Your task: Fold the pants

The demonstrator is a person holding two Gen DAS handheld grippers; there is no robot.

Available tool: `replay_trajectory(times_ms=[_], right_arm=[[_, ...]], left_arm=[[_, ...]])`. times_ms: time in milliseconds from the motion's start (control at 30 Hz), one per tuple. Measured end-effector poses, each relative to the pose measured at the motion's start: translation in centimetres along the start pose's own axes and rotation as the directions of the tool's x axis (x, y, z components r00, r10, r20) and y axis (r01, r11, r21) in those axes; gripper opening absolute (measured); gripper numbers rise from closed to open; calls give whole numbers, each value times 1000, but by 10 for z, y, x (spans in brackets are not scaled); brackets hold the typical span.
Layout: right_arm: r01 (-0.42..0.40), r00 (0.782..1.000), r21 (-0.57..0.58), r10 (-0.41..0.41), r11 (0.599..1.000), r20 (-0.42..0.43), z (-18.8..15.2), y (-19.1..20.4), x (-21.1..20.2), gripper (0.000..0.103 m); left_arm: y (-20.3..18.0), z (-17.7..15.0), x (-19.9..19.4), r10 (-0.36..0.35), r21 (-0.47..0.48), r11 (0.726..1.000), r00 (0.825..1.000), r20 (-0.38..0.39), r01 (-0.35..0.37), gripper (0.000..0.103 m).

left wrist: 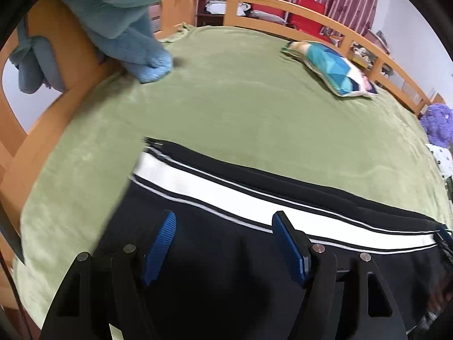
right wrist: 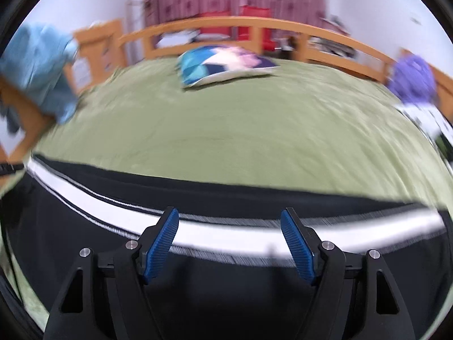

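Observation:
Black pants point(left wrist: 215, 257) with a broad white side stripe point(left wrist: 215, 195) lie across the near part of a green bedspread point(left wrist: 226, 99). My left gripper point(left wrist: 223, 221) is open and empty, just above the black cloth near the stripe. In the right wrist view the same pants point(right wrist: 215, 297) and stripe point(right wrist: 226, 235) stretch across the frame. My right gripper point(right wrist: 229, 218) is open and empty, its blue pads point(right wrist: 161, 243) over the stripe. This view is blurred by motion.
A patterned blue cushion point(left wrist: 331, 68) point(right wrist: 223, 62) lies far back on the bed. Light blue cloth point(left wrist: 127, 19) hangs over the wooden bed frame point(left wrist: 311, 19) at the left. A purple plush point(left wrist: 437, 121) sits at the right edge.

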State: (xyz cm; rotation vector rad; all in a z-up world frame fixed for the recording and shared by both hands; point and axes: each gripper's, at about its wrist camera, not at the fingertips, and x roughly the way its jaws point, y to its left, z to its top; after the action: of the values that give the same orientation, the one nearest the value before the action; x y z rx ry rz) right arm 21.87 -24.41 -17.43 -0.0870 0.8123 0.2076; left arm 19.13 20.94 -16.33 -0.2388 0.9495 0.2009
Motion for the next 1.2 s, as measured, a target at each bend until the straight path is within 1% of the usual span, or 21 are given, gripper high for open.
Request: replay_trajectory(times_ms=[100,167,233,300,400,467,500,533,567,600,633,700,733,800,867,967,1033,1133,1200], right_arm=[[-30,998,-95,26,995,-49,13,19,35,73],[-50,996,-123,41,991,-76,17,24,53,73],[-81,990,-140,64,987,-123,18,30,72,73],[-127,979,-152,99,980,-178,13,35,87,73],[-126,983,-174,99,977,-157,7,38,87,74],[-153,976,-140,127,978,-174,8,31,90,73],[-166,973,-126,141,978,-184,8,29,91,69],[-182,969,-126,157,975,-190,9,28,91,51],[-203,965,-132,175,970,-194,10,27,91,37],[-213,963,-139,183,967,-200,11,28,90,16],[-211,962,-145,179,967,-206,12,29,89,11],[-216,961,-146,183,965,-207,12,33,87,6],[-206,964,-158,172,966,-205,12,35,85,5],[-198,968,-163,167,967,-188,15,37,78,4],[-205,970,-135,183,969,-158,20,33,65,4],[-213,974,-105,202,971,-107,36,27,49,4],[-201,978,-119,192,972,-84,47,28,43,4],[-194,979,-112,185,975,-86,56,29,50,4],[-179,977,-108,164,978,-136,51,30,72,4]], left_arm=[[-21,-11,-4,-41,0,999,999,17,42,69],[-31,-17,-4,-66,21,998,997,40,65,69],[-40,-23,1,-67,56,996,997,49,65,69],[-47,-29,7,-60,91,994,997,47,55,69],[-52,-32,13,-50,121,992,998,34,45,69],[-50,-32,14,-71,114,991,997,28,67,69],[-48,-32,13,-88,103,991,996,27,85,69],[-46,-32,12,-98,94,991,995,29,95,69],[-45,-32,10,-106,85,991,994,32,103,69],[-44,-32,9,-111,80,991,993,35,108,69],[-43,-33,8,-117,77,990,992,37,114,69],[-41,-34,5,-129,69,990,991,41,126,69],[-39,-33,5,-134,66,989,990,43,131,69],[-38,-34,2,-140,60,989,989,47,137,69],[-35,-34,-2,-153,53,987,987,56,150,69],[-31,-32,-7,-166,43,986,983,75,163,69],[-28,-32,-10,-164,36,986,983,86,161,69],[-22,-30,-9,-165,13,986,982,89,165,69],[-19,-30,-8,-160,0,987,984,85,160,69]])
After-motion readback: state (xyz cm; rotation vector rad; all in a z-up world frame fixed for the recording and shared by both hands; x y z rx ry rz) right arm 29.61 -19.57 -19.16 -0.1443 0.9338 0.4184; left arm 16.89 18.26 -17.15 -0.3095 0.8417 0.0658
